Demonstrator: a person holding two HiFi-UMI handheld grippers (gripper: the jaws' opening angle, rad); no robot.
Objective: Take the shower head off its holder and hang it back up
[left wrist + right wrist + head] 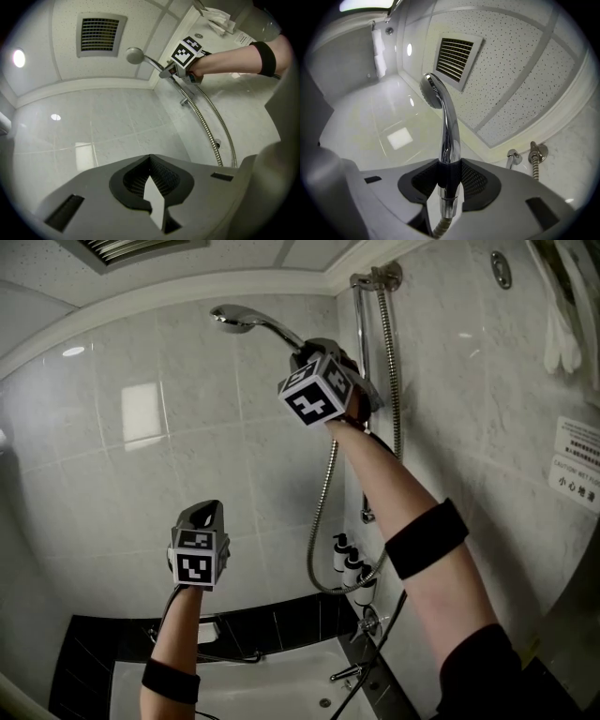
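Tiled wall (pixel 141 484) fills most of the head view. White bathtub (pixel 244 685) runs along the bottom edge.

Ceiling vent (pixel 457 58) sits top centre of the right gripper view and upper left of the left gripper view.

Chrome rail (pixel 360 352) is vertical, upper right of centre. Metal hose (pixel 323 493) drops beside it, loops low at centre right and comes back up.

Shower head (pixel 234 319) is top centre in the head view, face pointing left and handle slanting down-right into the right gripper (pixel 307 351), just left of the rail.

In its own view the right gripper (pixel 449 180) is pinching the chrome handle, both pads against it. The head (pixel 433 91) sticks up above the jaws and the hose connector shows below them. The holder is hidden behind the gripper and hand, so I can't tell whether the handle is seated in it or clear.

Left gripper (pixel 208 514) is at lower left of centre, well apart from the rail and pointing at the wall. In its own view the jaws (pixel 152 187) are pressed together with nothing between them. The right gripper and shower head show at the top of that view.

Small dark-capped bottles (pixel 349 563) are mounted on the wall just right of the hose loop. Tub tap (pixel 349 673) is at bottom centre right.
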